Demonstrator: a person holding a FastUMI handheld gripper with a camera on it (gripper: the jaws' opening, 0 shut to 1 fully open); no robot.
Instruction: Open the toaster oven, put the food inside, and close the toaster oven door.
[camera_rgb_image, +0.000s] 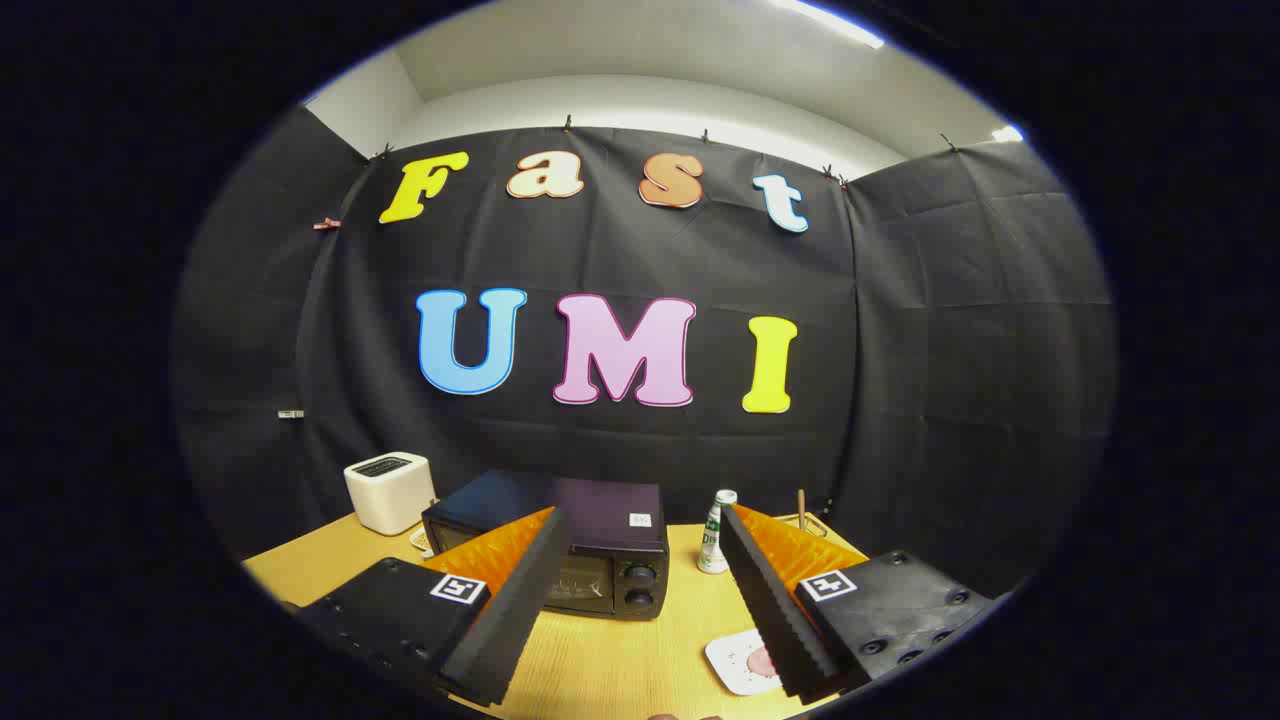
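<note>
Gripper view. The gripper (640, 590) hovered above the near part of the wooden tabletop (600, 670), its two fingers (510, 610) spread wide apart and holding nothing; bare tabletop lay between them. Just beside the inner edge of the right finger, near the viewer, sat a small white plate (735, 665) carrying a pinkish piece of food (762, 660), partly hidden by that finger; what kind of food it was could not be told. Beyond the fingers, toward the far side of the tabletop and behind the tip of the left finger, stood the toaster oven (600, 545): a dark, box-shaped unit with a flat top bearing a small white sticker, a glass-fronted door (585, 580) that was shut, and two round knobs (638, 586) stacked one above the other at the right of its front. Its left part was hidden by the left finger. Nothing could be made out through the door. To the left of the oven, further back, a white slot toaster (390, 490) stood on the tabletop. To the right of the oven, between the two fingertips, a small white bottle (716, 535) with a green label stood upright. Behind the right finger a thin wooden stick (801, 508) rose from a partly hidden object at the far edge.
</note>
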